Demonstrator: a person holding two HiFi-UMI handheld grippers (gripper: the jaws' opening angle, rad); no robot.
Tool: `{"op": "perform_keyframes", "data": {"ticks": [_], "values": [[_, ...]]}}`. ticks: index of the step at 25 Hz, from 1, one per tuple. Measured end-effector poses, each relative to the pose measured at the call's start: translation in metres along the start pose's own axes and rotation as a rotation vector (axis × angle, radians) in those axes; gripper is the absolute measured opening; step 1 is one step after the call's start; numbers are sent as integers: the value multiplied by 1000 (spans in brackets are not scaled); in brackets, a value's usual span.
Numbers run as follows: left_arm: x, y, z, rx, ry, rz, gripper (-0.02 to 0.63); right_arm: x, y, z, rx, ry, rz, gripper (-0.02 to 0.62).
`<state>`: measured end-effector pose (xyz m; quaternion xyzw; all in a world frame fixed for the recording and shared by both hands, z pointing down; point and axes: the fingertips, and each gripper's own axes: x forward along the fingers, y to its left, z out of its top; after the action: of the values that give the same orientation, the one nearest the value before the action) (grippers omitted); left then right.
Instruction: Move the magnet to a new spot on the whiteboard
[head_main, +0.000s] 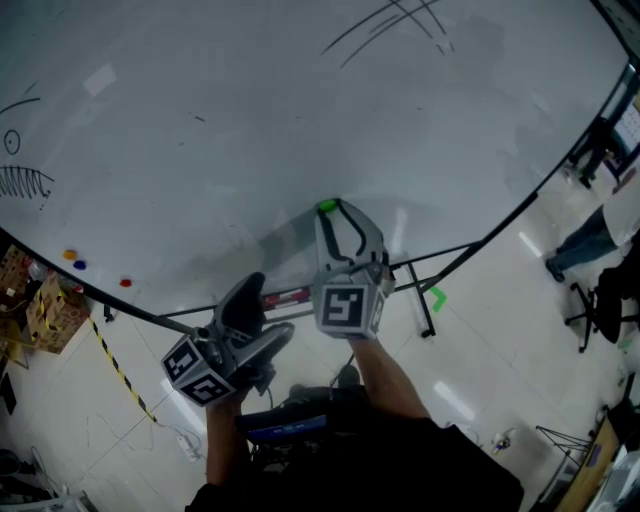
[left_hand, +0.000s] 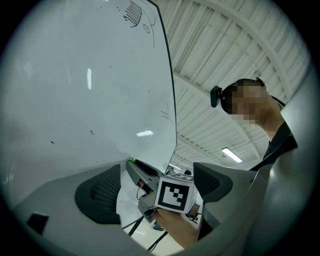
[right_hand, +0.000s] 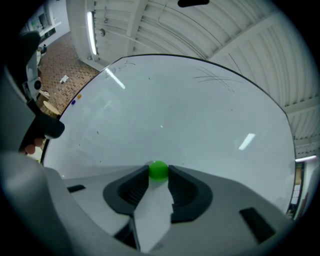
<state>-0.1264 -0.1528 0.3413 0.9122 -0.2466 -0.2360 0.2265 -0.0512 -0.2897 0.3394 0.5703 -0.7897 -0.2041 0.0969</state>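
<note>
Green plastic marks the task's thing. In the head view the magnet (head_main: 326, 207) sits at the very tips of the right claw (head_main: 333, 211), against the whiteboard (head_main: 250, 120), with that claw's marker cube (head_main: 346, 308) on the person's side. The left claw (head_main: 272, 306) hangs lower and to the left of it, jaws spread and nothing in them. Well out beyond the left claw, three small magnets (head_main: 79, 265) cling near the board's lower edge. The pen marks (head_main: 390, 25) far above the right claw, and others at the board's left edge, are scribbles and a doodle, with no readable words.

In the left gripper view the left claw (left_hand: 157, 168) has its pads wide apart, framing only the right claw (left_hand: 135, 163) beyond, with the green magnet (left_hand: 131, 160) at its tip on the board. The cube carries a black-and-white square pattern, not lettering.

In the right gripper view the right claw (right_hand: 159, 175) pinches the magnet (right_hand: 159, 170) by its two pad tips only. The ribbed pads behind it are bare.

That hold looks shallow. A smooth, rounded magnet caught at the extreme tips could squirt out as it is pulled away, since the board's pull works against the grip. It would then snap back near its old spot or fall. Dragging it rather than lifting it could smear ink if the path crosses a pen mark. No brand or label can be read anywhere.
</note>
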Motion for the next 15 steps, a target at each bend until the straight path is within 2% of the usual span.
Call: {"op": "perform_keyframes", "data": {"ticks": [7,15], "values": [[-4,-6,-2,-2,-5,-7,446,-10,3,1,51,4,60,149],[-5,-14,-9,-28,-4,-8,446,-42,7,15,126,-19,208,149]]}}
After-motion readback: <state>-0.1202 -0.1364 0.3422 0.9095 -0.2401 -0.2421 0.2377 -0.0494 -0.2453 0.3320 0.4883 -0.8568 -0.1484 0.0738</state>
